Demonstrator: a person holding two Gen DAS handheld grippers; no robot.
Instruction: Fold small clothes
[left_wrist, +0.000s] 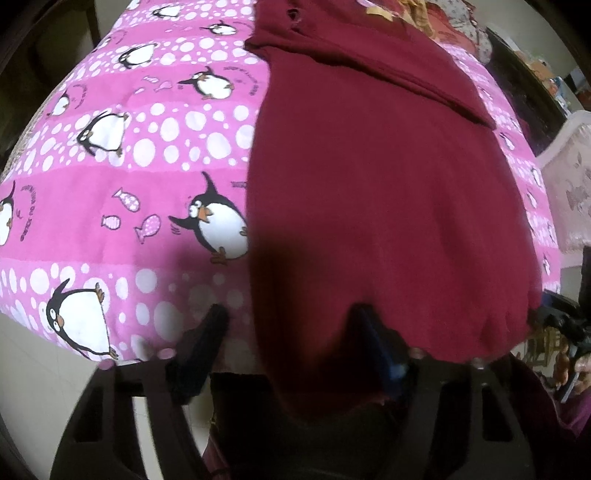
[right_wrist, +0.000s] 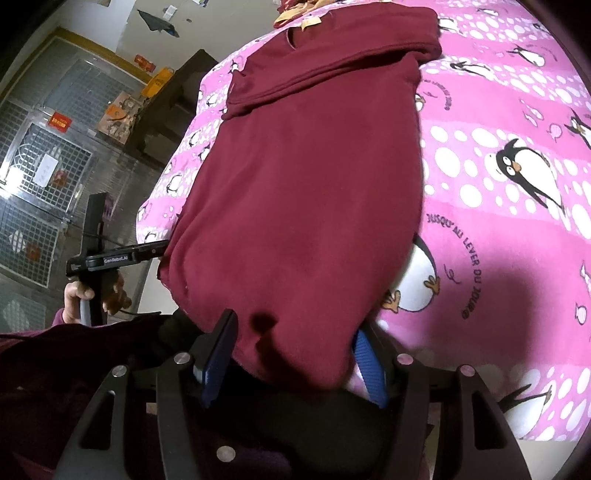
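1. The blanket (left_wrist: 155, 184), pink with white dots and penguins, covered the bed and filled most of both views.
2. The garment (left_wrist: 388, 206), a maroon knit piece, lay lengthwise on the blanket. Its far part was folded over into a band across the top, and its near hem hung off the blanket edge toward the cameras.
3. In the right wrist view the garment (right_wrist: 306, 192) ran from the far fold down to the fingers, with the blanket (right_wrist: 509, 110) bare to its right.
4. The left gripper (left_wrist: 291, 343) stood at the near left corner of the hem. Its fingers (left_wrist: 207, 343) were spread wide; the right one sat under or against the cloth, the left one lay over bare blanket. No grasp was made.
5. The right gripper (right_wrist: 295, 350) stood at the near hem. Its fingers (right_wrist: 218, 350) were set wide apart with the hem hanging between them; neither pad pressed the cloth.
6. A metal grille door (right_wrist: 40, 155) and dark furniture (right_wrist: 170, 103) stood beyond the left side of the bed in the right wrist view.
7. The left gripper (right_wrist: 114, 256) also showed there, held beside the hem's left corner.
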